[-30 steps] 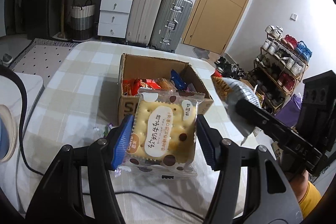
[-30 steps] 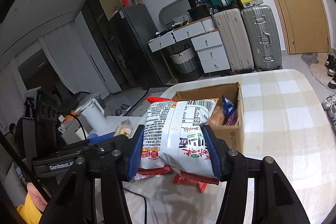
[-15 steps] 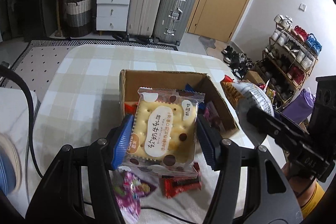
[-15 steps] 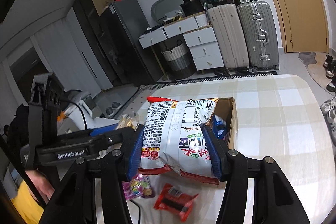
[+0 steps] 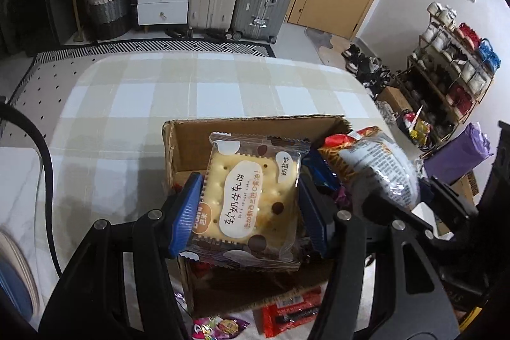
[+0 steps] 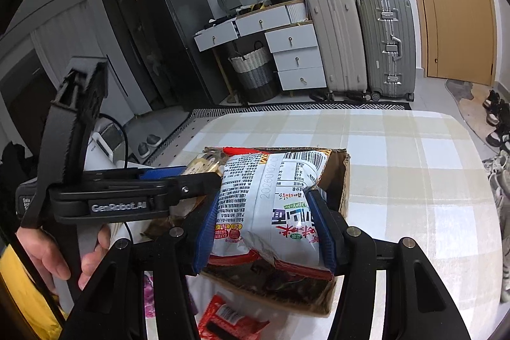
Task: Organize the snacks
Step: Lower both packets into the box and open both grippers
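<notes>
The left gripper (image 5: 250, 209) has its blue fingers (image 5: 186, 215) clamped on the cracker packet (image 5: 251, 199), held flat over the open cardboard box (image 5: 178, 145) — the box's far wall shows just beyond the fingertips. The right gripper (image 6: 266, 231) is clamped on the white noodle bag (image 6: 271, 203), which hangs over the same box (image 6: 338, 180), near its right wall. Both packs look ready to drop in.

To do this well, I would lower each pack until it nearly touches the snacks already inside, then part the fingers, one gripper at a time, so the two do not collide — they sit just beside each other. The puffy bag may slide off the heap. A red wrapper (image 5: 290, 313) and a purple candy pack (image 5: 220, 327) lie on the counter (image 5: 127, 104) below the fingers, outside the box, not yet collected.
</notes>
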`<state>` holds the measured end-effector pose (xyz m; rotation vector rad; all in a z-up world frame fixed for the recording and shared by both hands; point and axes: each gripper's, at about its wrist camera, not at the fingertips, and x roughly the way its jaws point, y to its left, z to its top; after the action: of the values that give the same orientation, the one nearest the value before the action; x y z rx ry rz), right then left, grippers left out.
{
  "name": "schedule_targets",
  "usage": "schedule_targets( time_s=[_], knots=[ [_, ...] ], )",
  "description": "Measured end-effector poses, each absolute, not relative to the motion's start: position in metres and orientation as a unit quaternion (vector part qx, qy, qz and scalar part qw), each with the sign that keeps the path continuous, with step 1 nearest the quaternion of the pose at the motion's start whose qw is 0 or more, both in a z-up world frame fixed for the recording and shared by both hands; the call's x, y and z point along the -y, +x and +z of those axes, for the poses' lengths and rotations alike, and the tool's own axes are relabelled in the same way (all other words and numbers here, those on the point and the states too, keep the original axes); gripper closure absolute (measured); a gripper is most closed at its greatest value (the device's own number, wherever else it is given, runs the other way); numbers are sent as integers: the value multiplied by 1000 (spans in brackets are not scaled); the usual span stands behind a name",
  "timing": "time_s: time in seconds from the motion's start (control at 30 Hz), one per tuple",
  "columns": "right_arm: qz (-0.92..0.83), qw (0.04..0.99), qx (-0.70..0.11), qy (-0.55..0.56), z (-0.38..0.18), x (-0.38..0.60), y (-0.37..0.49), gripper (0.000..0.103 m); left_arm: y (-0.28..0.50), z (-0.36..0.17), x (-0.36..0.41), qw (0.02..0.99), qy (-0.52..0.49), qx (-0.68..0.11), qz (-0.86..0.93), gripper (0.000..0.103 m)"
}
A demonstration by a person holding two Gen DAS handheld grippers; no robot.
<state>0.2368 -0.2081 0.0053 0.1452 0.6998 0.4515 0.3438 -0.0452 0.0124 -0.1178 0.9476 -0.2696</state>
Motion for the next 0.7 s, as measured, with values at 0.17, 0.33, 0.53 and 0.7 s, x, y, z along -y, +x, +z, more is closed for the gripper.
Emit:
schedule_targets(
  time_s=[0.17, 0.33, 0.53, 0.7],
  knots=[
    [214, 910, -348, 63, -4, 206, 246, 48, 353, -3, 46, 874, -65, -463, -135, 46],
    [211, 909, -355, 57, -9, 204, 251, 48, 357, -13, 43, 869, -74, -468, -141, 46],
    [203, 909, -363, 42, -12, 198, 257, 48, 360, -16, 46, 869, -68, -469, -144, 46],
    [196, 908, -369, 33, -14, 194, 261, 48, 367, -21, 49, 864, -66, -479, -139, 46]
  ],
)
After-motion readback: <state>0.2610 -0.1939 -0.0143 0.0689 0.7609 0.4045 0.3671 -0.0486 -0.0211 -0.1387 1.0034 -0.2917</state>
